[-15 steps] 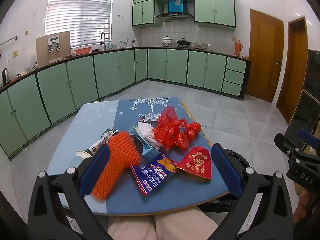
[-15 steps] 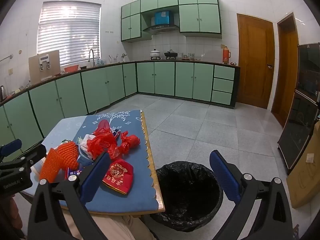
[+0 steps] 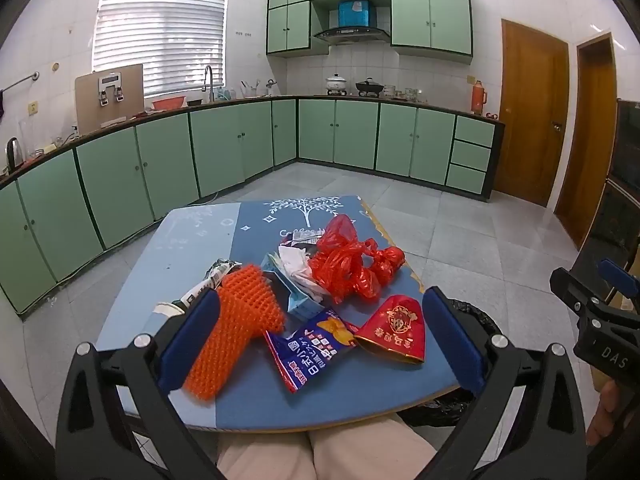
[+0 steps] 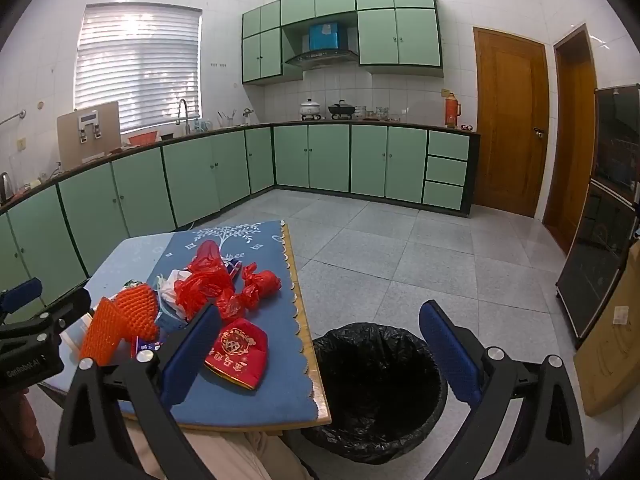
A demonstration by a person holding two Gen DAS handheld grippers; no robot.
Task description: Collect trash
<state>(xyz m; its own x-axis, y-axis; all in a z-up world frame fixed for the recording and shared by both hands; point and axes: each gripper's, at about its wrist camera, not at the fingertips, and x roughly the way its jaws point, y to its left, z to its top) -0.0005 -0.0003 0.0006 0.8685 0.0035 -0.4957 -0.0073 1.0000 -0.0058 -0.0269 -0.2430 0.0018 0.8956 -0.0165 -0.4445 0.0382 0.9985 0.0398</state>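
Note:
A heap of trash lies on the blue table [image 3: 160, 264]: an orange foam net [image 3: 236, 324], a blue snack wrapper [image 3: 308, 350], a red paper packet [image 3: 396, 326], red plastic bags [image 3: 352, 260], and crumpled white paper [image 3: 296, 264]. My left gripper [image 3: 320, 340] hovers open over the table's near edge, empty. My right gripper [image 4: 320, 354] hangs open and empty, with the black-lined trash bin [image 4: 376, 384] on the floor between its fingers. In the right wrist view the same foam net [image 4: 120, 320] and red packet [image 4: 238, 350] lie beside its left finger.
The table [image 4: 256, 392] stands on a grey tiled floor; the bin stands at its right corner. Green cabinets [image 3: 224, 148] line the left and back walls. A person's light trousers [image 3: 320, 456] show below the table edge. Wooden doors [image 4: 508, 120] are at the right.

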